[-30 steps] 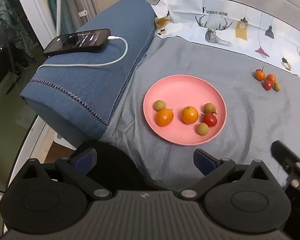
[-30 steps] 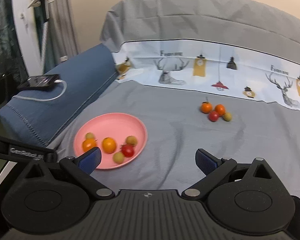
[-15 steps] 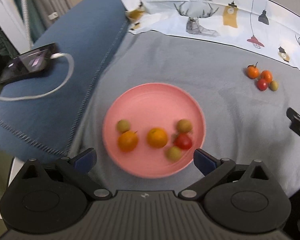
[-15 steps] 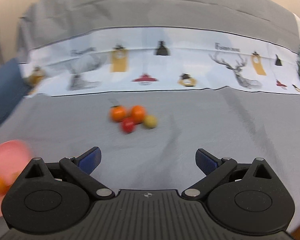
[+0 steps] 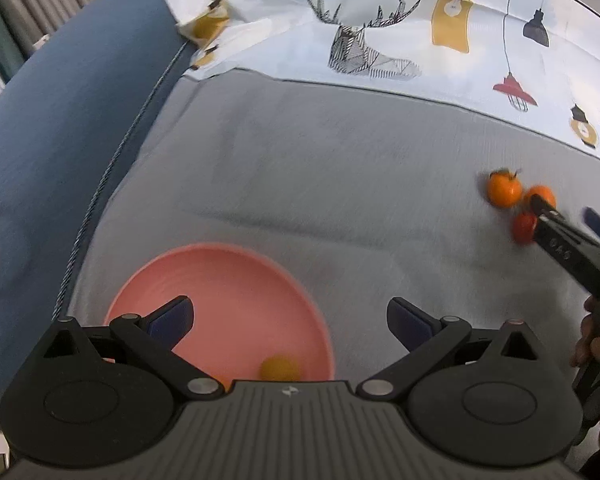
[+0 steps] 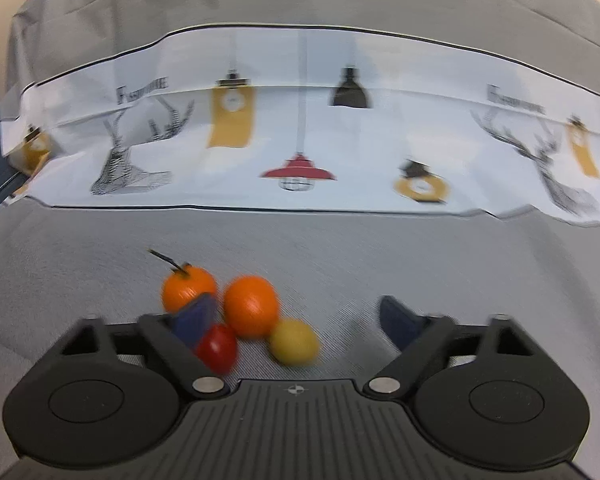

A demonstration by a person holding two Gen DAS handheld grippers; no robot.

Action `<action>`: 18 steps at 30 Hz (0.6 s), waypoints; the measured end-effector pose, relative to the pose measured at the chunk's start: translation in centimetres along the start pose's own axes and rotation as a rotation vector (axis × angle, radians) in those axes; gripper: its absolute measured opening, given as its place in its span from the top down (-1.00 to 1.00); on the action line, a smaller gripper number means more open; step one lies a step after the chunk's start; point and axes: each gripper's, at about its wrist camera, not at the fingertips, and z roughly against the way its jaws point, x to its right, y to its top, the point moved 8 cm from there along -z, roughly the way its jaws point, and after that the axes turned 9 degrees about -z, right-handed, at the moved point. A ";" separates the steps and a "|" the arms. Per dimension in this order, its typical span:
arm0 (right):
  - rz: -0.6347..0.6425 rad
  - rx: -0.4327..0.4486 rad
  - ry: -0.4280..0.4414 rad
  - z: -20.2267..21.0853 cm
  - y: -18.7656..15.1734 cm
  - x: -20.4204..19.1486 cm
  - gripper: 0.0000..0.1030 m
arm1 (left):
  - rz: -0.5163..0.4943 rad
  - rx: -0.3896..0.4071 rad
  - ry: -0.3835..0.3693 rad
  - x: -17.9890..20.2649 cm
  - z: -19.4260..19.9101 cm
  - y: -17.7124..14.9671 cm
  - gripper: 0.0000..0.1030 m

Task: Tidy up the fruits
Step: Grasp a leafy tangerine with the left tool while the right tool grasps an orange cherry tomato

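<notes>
A blue cushion (image 5: 60, 128) borders the grey sheet (image 5: 320, 184) below a printed band (image 6: 300, 140).

right gripper (image 6: 300, 318) hangs wide open over four fruits bunched on the grey sheet (image 6: 380, 248): stemmed orange (image 6: 186, 287), second orange (image 6: 251, 306), small tomato (image 6: 218, 347), yellowish fruit (image 6: 294, 342). all a bit blurry.

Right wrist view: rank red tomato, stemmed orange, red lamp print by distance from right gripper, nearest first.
From the right gripper:
1. red tomato, beside the left finger, low.
2. stemmed orange, behind that finger, farther left.
3. red lamp print, on the white band, far back.
</notes>
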 end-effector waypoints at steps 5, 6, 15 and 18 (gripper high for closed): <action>0.020 -0.014 0.000 -0.7 0.6 -0.3 0.33 | -0.015 0.019 -0.018 1.9 -1.4 2.6 -1.00; -0.007 0.008 -0.009 -0.2 1.0 0.4 0.33 | -0.016 0.020 -0.035 2.4 -1.6 3.0 -1.00; -0.271 0.067 -0.369 0.3 1.6 13.9 0.33 | -0.014 0.002 -0.287 10.2 -4.7 9.2 -1.00; -0.292 0.061 -0.363 -0.3 1.1 14.7 0.32 | -0.071 -0.021 -0.336 13.1 -6.3 10.7 -1.00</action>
